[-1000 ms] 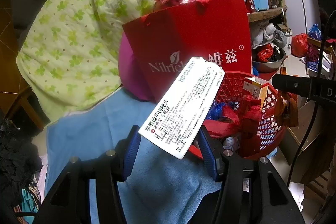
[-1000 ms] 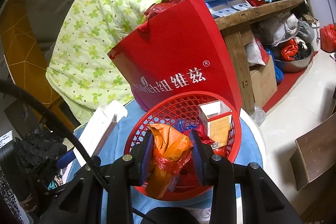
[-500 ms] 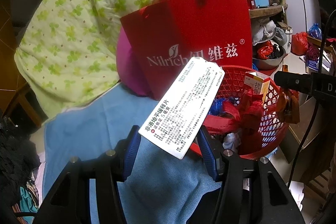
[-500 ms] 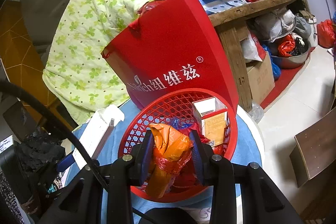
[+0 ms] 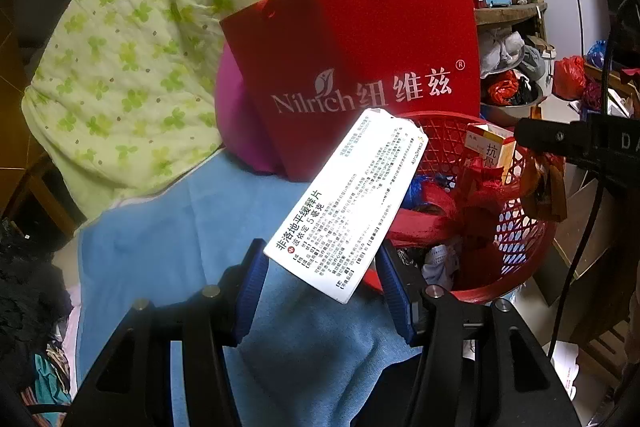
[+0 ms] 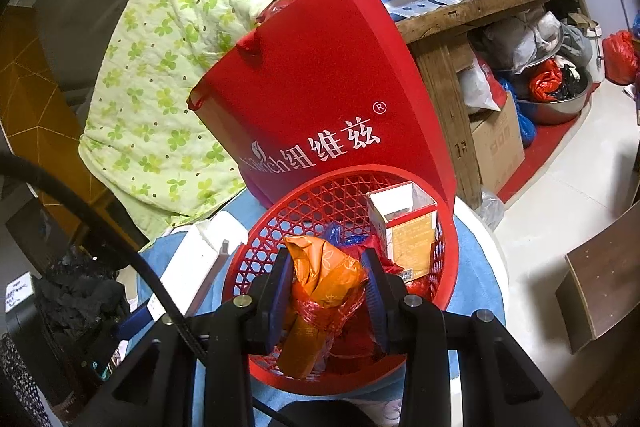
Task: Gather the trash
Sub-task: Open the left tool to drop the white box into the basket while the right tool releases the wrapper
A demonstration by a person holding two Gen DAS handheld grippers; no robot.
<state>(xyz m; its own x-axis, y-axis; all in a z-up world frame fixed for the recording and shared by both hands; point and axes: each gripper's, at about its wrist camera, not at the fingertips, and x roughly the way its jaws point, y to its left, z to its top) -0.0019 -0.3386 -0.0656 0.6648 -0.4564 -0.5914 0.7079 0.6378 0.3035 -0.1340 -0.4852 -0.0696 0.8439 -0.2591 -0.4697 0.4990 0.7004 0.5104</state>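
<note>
My left gripper [image 5: 320, 279] is shut on a white medicine box [image 5: 352, 203] printed with Chinese text, held tilted just left of the red mesh basket [image 5: 516, 247]. The box also shows in the right wrist view [image 6: 196, 263]. My right gripper [image 6: 326, 291] is shut on an orange and red crumpled wrapper [image 6: 324, 287], held over the red basket [image 6: 332, 203]. The basket holds an open orange-and-white carton [image 6: 408, 231], red and blue wrappers. The right gripper's arm [image 5: 576, 143] and its wrapper [image 5: 544, 187] show at the basket's right rim.
The basket stands on a blue cloth [image 5: 168, 227] over a round white table [image 6: 484, 239]. A red Nilrich paper bag [image 6: 328, 107] stands right behind the basket, with a green floral quilt [image 6: 160, 75] to the left. A cluttered wooden shelf [image 6: 480, 11] is at right.
Both grippers have kept their holds. The left gripper with the white box has shifted slightly forward toward the basket; the right gripper has stayed over the basket.
</note>
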